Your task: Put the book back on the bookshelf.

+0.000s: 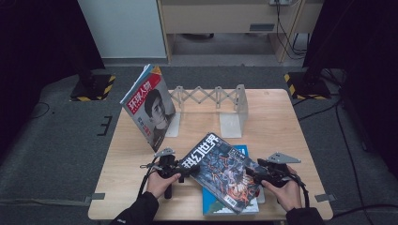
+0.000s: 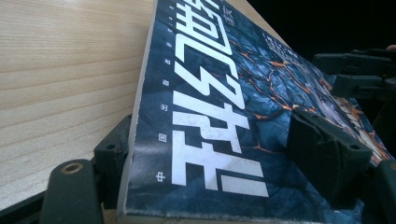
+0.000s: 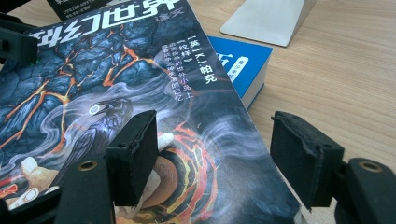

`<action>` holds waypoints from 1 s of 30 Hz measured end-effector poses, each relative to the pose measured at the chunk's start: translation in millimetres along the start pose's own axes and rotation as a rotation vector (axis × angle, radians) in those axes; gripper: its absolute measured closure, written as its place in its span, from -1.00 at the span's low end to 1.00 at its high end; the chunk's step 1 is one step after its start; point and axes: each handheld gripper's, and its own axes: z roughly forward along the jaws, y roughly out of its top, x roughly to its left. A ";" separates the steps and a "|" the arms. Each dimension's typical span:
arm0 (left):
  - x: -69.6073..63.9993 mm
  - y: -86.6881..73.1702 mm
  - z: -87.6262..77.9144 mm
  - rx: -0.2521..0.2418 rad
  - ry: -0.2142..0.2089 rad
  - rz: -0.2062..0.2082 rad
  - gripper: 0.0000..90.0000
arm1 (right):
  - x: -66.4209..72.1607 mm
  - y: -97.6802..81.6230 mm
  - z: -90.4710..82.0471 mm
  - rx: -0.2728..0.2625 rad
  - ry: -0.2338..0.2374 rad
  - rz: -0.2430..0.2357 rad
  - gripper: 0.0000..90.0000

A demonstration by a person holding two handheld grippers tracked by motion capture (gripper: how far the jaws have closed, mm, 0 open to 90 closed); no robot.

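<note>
A dark magazine [image 1: 220, 168] with a lava-pattern cover lies slanted on a blue book [image 1: 242, 151] near the table's front edge. My left gripper [image 1: 185, 169] is at its left edge. In the left gripper view the magazine [image 2: 210, 116] runs between the jaws, one jaw under its edge and one over the cover, with slack around it. My right gripper [image 1: 253, 172] is at the right edge. In the right gripper view one jaw hovers over the cover [image 3: 116, 84] and the other stands beside the edge, clearly apart. The blue book [image 3: 243, 65] shows beyond.
A light wooden table [image 1: 281, 117] carries a white accordion book rack [image 1: 211, 96] at the back. A red-titled magazine [image 1: 150, 108] stands leaning at the rack's left end. The rack's right end plate [image 1: 240, 105] stands just behind the blue book.
</note>
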 end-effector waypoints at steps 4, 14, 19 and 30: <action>-6.7 6.6 -10.4 -0.013 0.028 0.021 -0.23 | -0.5 -0.4 0.1 -0.002 0.002 0.004 -0.28; -19.3 12.2 -15.4 -0.048 -0.045 -0.007 0.18 | -0.3 -1.5 1.3 -0.013 -0.001 -0.002 -0.30; -16.6 12.9 -14.9 -0.047 -0.061 -0.019 0.24 | -0.6 -1.5 1.4 -0.013 0.003 0.002 -0.31; -35.2 28.4 -24.5 -0.108 -0.076 -0.013 0.46 | -11.6 1.8 -8.3 -0.052 -0.028 0.024 -0.33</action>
